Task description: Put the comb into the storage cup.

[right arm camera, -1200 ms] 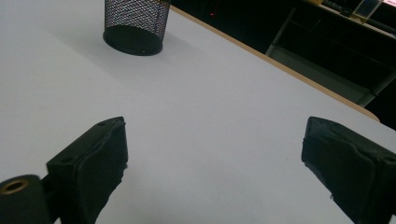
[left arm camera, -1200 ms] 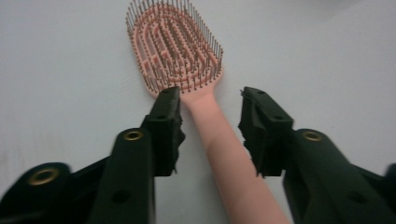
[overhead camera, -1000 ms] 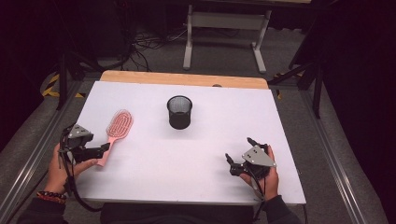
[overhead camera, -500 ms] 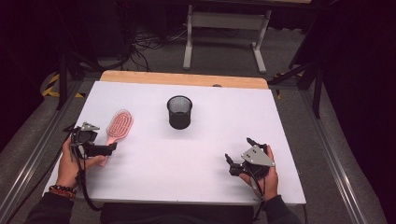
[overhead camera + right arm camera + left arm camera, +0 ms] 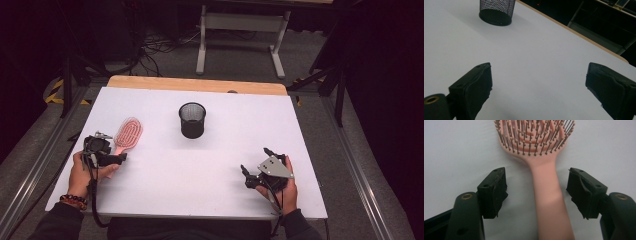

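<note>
The left gripper (image 5: 536, 188) straddles the pink hairbrush (image 5: 541, 170)'s handle, jaws just closing in, clear gaps either side, pads not touching. From above, the brush lies bristles-up near the white table (image 5: 215, 165)'s left edge. The right gripper (image 5: 264, 172) rests wide apart, holding nothing; its view catches the mesh cup (image 5: 496, 11).

Left hand (image 5: 87, 167) sat at the near-left part of the table (image 5: 210, 165), forearm entering over its near edge, a beaded band at the wrist. Left gripper (image 5: 536, 191) pointed down toward the table surface; its jaws had just been closing, yet stood apart, pads (image 5: 499, 192) touching nothing. Right hand (image 5: 277, 187) rested at the table's near-right part, close to the near edge. Right gripper (image 5: 255, 167) lay nearly level, aimed toward the table's far left, jaws spread wide and empty.
</note>
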Demonstrator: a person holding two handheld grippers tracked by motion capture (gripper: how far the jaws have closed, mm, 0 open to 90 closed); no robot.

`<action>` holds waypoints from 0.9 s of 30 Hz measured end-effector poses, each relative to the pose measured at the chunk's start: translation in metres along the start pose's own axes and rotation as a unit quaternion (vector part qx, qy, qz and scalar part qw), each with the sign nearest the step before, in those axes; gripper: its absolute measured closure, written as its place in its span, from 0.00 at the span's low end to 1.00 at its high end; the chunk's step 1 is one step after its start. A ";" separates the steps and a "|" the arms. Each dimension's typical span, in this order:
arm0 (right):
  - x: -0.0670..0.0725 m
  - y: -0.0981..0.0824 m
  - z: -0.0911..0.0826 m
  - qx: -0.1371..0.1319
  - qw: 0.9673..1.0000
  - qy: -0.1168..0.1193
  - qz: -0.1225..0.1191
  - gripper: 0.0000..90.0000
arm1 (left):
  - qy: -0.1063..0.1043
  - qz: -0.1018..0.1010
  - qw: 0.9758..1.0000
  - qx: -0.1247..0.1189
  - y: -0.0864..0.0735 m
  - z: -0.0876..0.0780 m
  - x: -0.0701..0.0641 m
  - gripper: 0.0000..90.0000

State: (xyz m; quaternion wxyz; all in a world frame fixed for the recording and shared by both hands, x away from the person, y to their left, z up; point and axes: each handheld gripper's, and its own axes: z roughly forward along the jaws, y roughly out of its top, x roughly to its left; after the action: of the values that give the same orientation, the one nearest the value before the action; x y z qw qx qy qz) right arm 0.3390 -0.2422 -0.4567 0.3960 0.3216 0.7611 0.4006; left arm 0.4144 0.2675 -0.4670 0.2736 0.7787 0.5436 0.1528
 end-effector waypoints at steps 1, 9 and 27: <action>0.000 0.000 0.000 0.000 1.000 0.000 -0.002 0.08 | 0.002 -0.002 1.000 0.001 0.001 0.001 0.000 0.38; 0.001 0.000 0.000 0.001 1.000 -0.001 -0.007 0.08 | 0.013 -0.002 1.000 -0.013 0.003 0.005 -0.003 0.43; 0.001 -0.001 0.001 0.005 1.000 0.002 -0.009 0.08 | -0.006 0.027 0.999 -0.028 0.001 0.003 0.005 0.76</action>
State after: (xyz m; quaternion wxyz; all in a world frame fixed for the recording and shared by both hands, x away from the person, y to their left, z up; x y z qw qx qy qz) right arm 0.3396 -0.2418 -0.4580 0.3959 0.3161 0.7669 0.3940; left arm 0.4184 0.2709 -0.4695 0.2940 0.7858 0.5167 0.1707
